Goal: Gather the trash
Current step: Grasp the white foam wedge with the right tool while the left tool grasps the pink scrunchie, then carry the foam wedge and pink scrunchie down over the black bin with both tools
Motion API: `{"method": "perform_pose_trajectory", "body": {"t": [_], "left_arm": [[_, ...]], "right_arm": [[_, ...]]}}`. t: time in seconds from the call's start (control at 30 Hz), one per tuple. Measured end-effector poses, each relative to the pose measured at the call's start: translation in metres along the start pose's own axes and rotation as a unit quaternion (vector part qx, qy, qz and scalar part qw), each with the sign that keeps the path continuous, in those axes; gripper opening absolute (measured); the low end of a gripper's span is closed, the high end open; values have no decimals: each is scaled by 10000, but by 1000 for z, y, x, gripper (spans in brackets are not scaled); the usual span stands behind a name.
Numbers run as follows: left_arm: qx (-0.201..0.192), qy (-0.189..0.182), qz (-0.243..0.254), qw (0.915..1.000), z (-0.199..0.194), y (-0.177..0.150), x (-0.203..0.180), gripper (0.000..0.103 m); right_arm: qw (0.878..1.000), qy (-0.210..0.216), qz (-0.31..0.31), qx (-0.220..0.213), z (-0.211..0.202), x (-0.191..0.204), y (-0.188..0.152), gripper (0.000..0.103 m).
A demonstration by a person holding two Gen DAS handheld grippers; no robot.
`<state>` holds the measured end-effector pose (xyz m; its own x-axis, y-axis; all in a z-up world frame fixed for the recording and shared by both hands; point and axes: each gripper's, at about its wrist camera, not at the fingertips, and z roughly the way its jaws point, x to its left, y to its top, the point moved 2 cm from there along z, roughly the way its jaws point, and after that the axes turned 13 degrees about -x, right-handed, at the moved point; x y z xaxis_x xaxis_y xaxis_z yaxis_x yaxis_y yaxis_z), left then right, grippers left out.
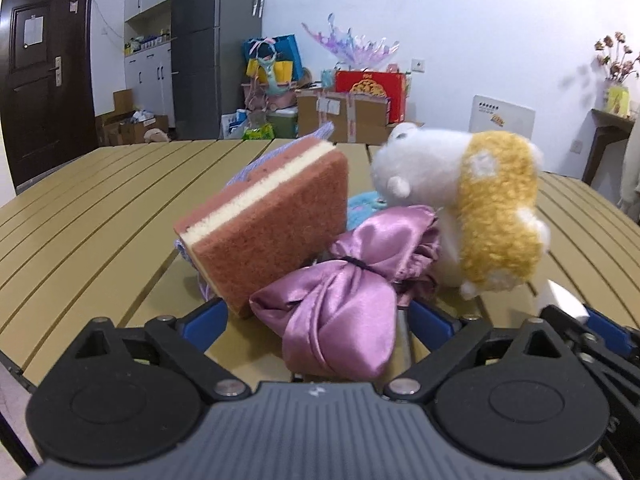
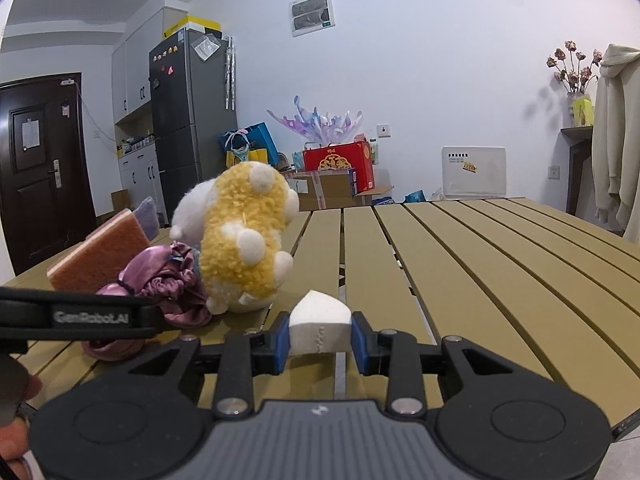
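Observation:
A pile lies on the slatted table: a pink-brown sponge (image 1: pixel 272 224) leaning on a purple cloth, a purple satin scrunchie (image 1: pixel 340 300), a light blue item (image 1: pixel 362 206) and a yellow-and-white plush toy (image 1: pixel 472 208). My left gripper (image 1: pixel 316 320) is open, its blue-padded fingers on either side of the scrunchie. My right gripper (image 2: pixel 320 338) is shut on a white foam wedge (image 2: pixel 320 328), low over the table to the right of the plush (image 2: pixel 244 240). The right gripper and wedge (image 1: pixel 564 302) show at the left wrist view's right edge.
The slatted tan table (image 2: pixel 480 272) stretches to the right of the pile. The left gripper's body (image 2: pixel 80 318) crosses the right wrist view at lower left. Behind the table stand a fridge (image 2: pixel 188 128), boxes (image 2: pixel 332 188) and a dark door (image 2: pixel 36 168).

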<state>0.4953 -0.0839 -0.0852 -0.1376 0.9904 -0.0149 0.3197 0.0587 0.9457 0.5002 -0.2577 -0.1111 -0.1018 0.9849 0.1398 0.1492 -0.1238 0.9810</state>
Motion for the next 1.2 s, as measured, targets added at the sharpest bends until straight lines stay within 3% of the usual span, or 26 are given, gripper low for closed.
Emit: {"method": "perform_pose_trajectory", "body": {"t": [0.07,0.17,0.27,0.47,0.73,1.2], "left_arm": [[9,-1,-16,10000,8,1,0,86],[105,-178,-54,9998,13,1,4,54],[33,-156,-16,9999,10,1,5,41],[-64,-191,26,9998,-2,0,3,37],[-485,-210,229,9983,-37,13,2,36],[-691,-217,347,9968,-78,23,24,36]], "right_arm": [[10000,5,4,23,2,0,-2,31],[10000,11,12,52,4,1,-4,31],[10000,40,-19,60,4,5,-4,31],[9999,137,-80,11,1,12,-4,31],[9998,179,-58,-58,-6,19,0,31],[9991,355,-176,-122,-31,27,11,31]]}}
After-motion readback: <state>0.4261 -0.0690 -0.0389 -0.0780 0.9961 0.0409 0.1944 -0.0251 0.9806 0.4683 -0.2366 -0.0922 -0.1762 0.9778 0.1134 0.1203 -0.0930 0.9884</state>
